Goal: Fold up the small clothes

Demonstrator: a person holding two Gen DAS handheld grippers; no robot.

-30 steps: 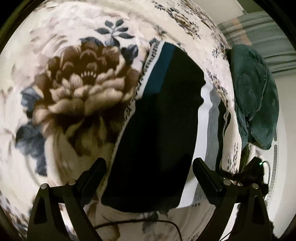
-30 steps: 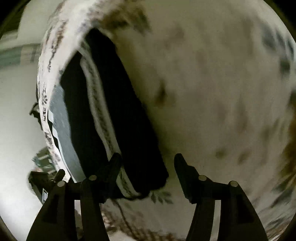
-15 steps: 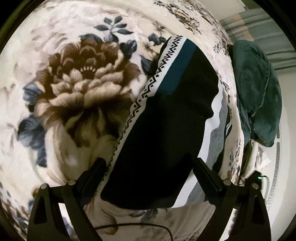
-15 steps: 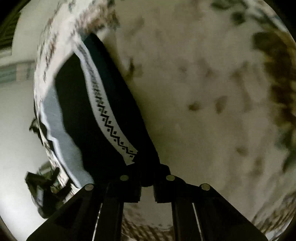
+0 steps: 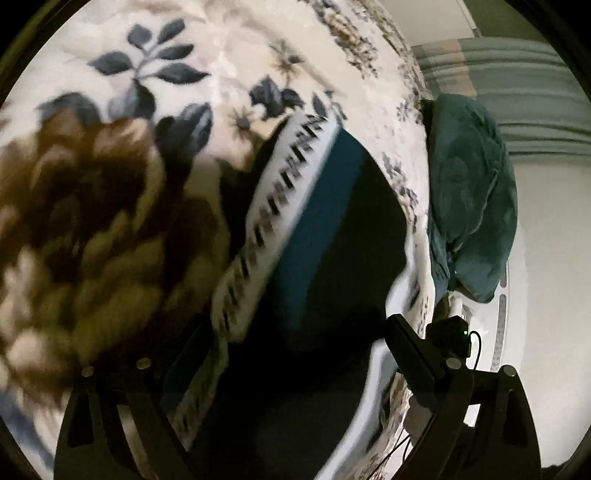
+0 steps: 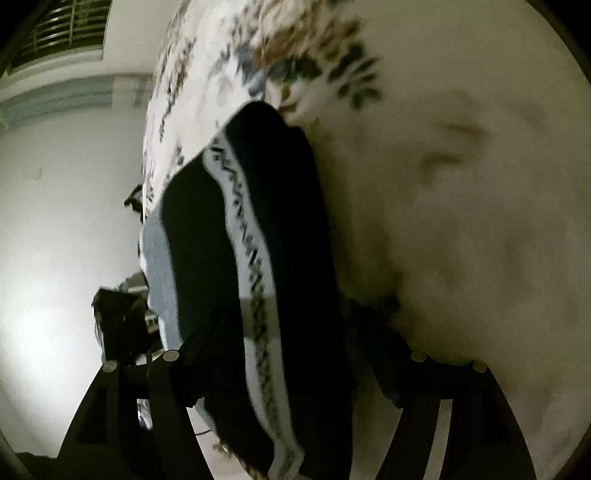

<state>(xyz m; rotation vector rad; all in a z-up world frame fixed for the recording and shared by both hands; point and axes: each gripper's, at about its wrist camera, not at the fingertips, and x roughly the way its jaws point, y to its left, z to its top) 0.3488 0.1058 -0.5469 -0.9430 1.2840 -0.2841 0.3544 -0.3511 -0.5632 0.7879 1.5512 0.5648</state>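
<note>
A folded dark garment (image 5: 332, 240) with a white zigzag band and a teal stripe lies on the floral blanket (image 5: 221, 44) near the bed's edge. My left gripper (image 5: 299, 343) is open and low over the garment's near end, with the cloth lying between its wide-set fingers. In the right wrist view the same garment (image 6: 199, 240) runs down between the fingers of my right gripper (image 6: 295, 325). Its jaws are opening and the pads stand clear of the cloth. Both views are blurred by motion.
A teal plush bundle (image 5: 472, 192) sits past the bed's edge on the right. A small black device with a green light (image 5: 448, 332) lies below it, with a cable. Pale floor and wall (image 6: 55, 221) lie left of the bed, and a barred window (image 6: 55, 29) is high up.
My right gripper, shut on the garment's near corner half a second ago, has opened wide. My left gripper has moved in closer over the garment, its fingers still wide.
</note>
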